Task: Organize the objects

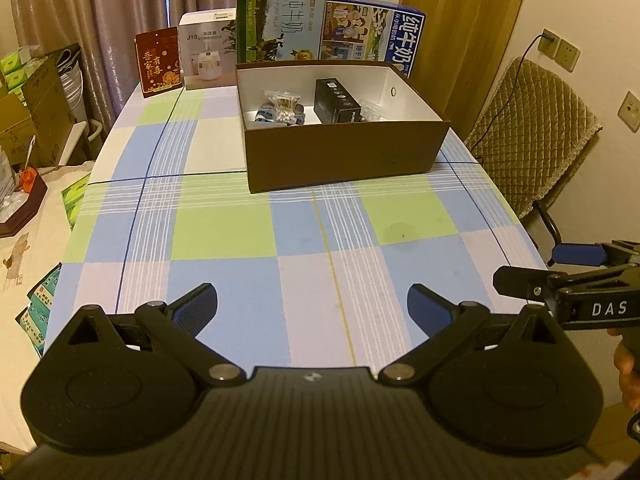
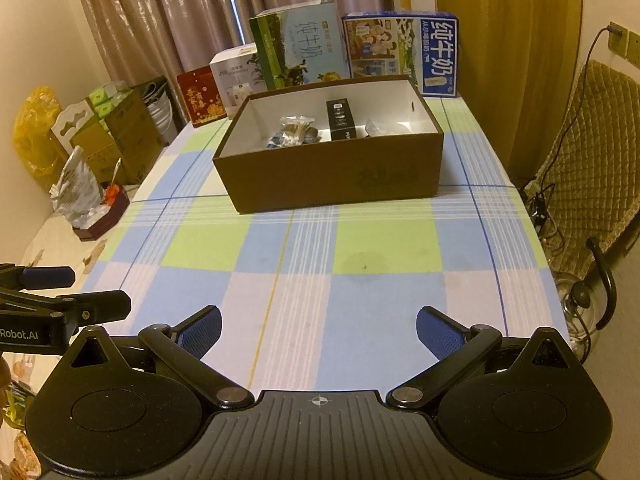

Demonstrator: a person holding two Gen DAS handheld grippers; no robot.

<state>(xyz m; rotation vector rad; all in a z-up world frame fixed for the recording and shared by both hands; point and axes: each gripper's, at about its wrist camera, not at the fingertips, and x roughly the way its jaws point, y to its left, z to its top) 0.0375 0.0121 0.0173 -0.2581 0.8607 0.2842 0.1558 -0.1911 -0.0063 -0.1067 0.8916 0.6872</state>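
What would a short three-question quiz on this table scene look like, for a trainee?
1. True or false: both tongs, left tongs and right tongs, are open and hold nothing.
2. Where does the black box lie?
A. On the bare tablecloth
B. Inside the brown box
C. On the chair
3. Fill in: the cartons standing behind the brown box are the green milk carton and the ____ milk carton.

Key:
1. True. Each pair of tongs is spread wide above the tablecloth.
2. B. It lies beside small clear packets.
3. Blue.
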